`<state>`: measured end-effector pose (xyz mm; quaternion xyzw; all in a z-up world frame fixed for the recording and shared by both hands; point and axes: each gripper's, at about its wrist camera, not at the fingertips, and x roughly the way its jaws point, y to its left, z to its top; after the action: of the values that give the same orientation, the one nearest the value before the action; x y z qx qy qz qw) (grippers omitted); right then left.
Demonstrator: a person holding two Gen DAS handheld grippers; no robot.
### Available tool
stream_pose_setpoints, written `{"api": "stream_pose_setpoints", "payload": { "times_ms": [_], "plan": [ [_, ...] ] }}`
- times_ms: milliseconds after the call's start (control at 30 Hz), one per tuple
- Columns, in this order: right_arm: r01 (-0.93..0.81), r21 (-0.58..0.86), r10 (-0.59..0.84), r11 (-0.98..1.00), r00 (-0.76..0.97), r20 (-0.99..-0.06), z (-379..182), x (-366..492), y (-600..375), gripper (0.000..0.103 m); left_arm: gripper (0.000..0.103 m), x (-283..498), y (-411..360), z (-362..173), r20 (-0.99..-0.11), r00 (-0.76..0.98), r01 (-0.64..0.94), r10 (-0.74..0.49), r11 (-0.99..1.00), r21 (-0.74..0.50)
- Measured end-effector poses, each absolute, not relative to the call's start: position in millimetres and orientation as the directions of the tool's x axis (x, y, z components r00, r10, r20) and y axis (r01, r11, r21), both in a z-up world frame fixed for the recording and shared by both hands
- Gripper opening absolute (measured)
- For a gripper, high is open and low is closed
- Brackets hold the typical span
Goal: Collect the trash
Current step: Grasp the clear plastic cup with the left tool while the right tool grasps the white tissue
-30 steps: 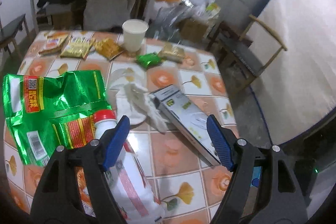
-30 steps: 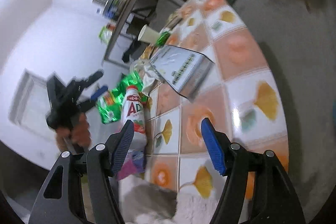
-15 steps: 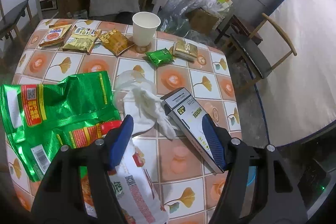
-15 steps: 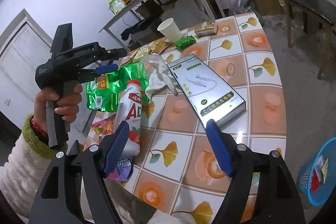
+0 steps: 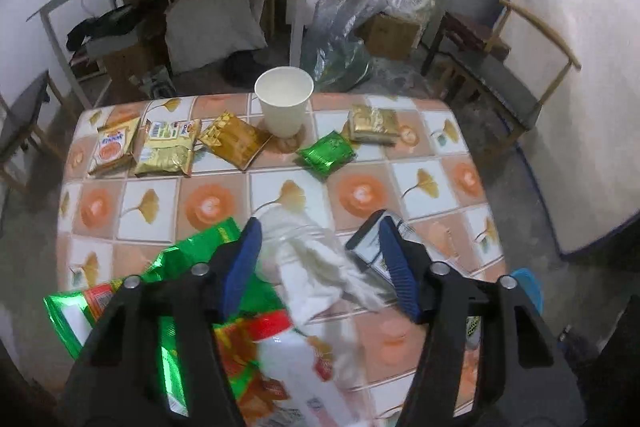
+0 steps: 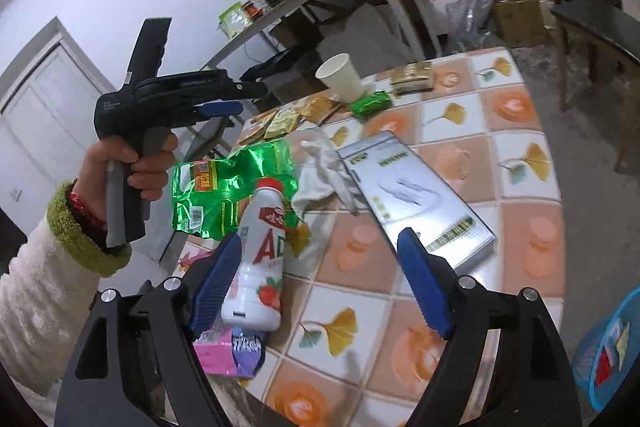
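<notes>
Your left gripper (image 5: 320, 259) has just been closing but is still parted, gripping nothing, above the white tissue (image 5: 316, 267) on the table (image 5: 208, 205). Your right gripper (image 6: 320, 283) has just been widening, jaws apart and empty, bottle (image 6: 262, 251) lying beside its left finger

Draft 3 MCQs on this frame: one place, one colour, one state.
1. Where does the paper cup stand?
A. far side of the table
B. on the floor
C. inside the basket

2. What colour is the cap of the bottle?
A. blue
B. red
C. black

3. How is the right tool?
A. shut on the bottle
B. shut on the box
C. open, holding nothing

Key: 1 A, it stands past the snack packets by the far edge of the table; 2 B, red cap on a white body; 3 C, the pads stand apart and nothing is pressed.
</notes>
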<state>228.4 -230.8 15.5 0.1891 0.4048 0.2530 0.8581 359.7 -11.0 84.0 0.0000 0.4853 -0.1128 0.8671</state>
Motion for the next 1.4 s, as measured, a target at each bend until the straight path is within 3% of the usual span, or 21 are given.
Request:
{"api": "stream_pose_setpoints", "payload": {
  "times_ms": [233,800,900,1000,1400],
  "plan": [
    [-0.380,0.470,0.604,0.797,0.515,-0.608,20,282,-185,0.056,0.042,369,-12,58,-0.890,0.450,0.351,-0.079,0.931,0.095],
    [-0.416,0.382,0.548,0.825,0.428,-0.719,-21,377,-106,0.033,0.017,405,-7,-1,-0.938,0.345,0.385,-0.021,0.915,0.121],
    [-0.426,0.373,0.546,0.824,0.422,-0.724,-23,380,-101,0.025,0.010,405,-8,-3,-0.939,0.344,0.388,-0.023,0.914,0.120],
    [-0.430,0.373,0.546,0.822,0.408,-0.732,-26,382,-97,0.007,0.010,404,-9,-4,-0.935,0.354,0.383,-0.014,0.914,0.132],
    [-0.455,0.405,0.598,0.793,0.453,-0.662,8,366,-105,0.003,0.005,394,-2,19,-0.909,0.416,0.333,0.011,0.929,0.164]
  ]
}}
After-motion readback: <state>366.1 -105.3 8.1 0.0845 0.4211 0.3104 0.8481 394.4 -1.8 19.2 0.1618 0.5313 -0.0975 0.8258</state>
